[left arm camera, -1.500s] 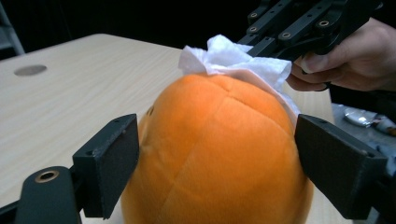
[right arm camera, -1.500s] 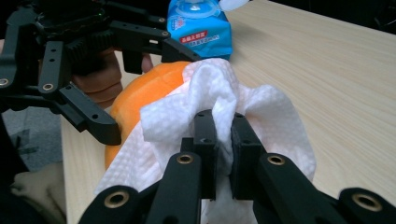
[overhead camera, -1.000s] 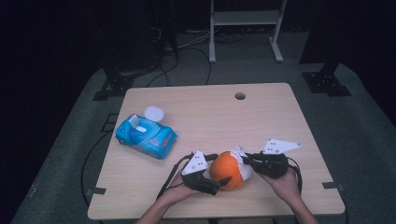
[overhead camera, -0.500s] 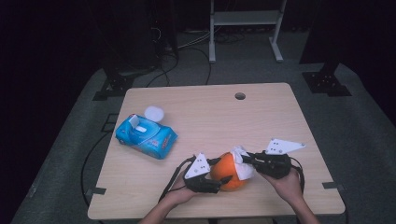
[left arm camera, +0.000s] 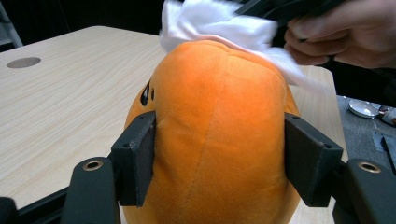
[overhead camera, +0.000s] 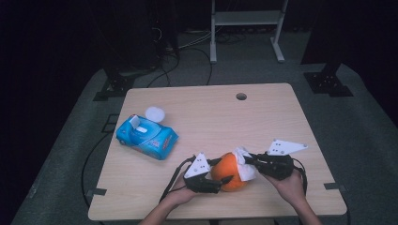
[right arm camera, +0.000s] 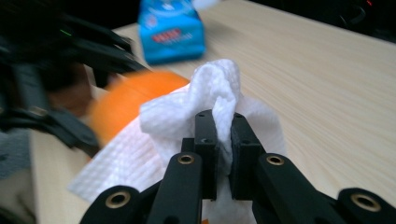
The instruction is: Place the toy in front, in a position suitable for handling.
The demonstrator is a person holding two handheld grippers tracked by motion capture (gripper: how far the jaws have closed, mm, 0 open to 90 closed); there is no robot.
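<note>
Clamped across the round orange plush toy [left arm camera: 219, 135], left gripper [left arm camera: 219, 158] with both black pads pressed into the soft sides, jaws having just closed in onto it. Pins that toy near the front edge of the light wooden table [overhead camera: 263, 117], between the two hands. Opposite, right gripper [right arm camera: 223, 154] pinched tight on a bunched fold of white paper wipe [right arm camera: 205, 116], loose sheet draped over the toy's top and far side. Farther off toward the left, blue soft pack of wet wipes [overhead camera: 147, 137] with its white lid flipped up, well apart from the work.

Judged as wiping the plush surface. Best done with short strokes across the crown, wipe kept flat against the fabric rather than dragged by its pinched corner. Steady clamp wanted, firm enough to stop rolling, not so hard as to deform the stuffing.
</note>
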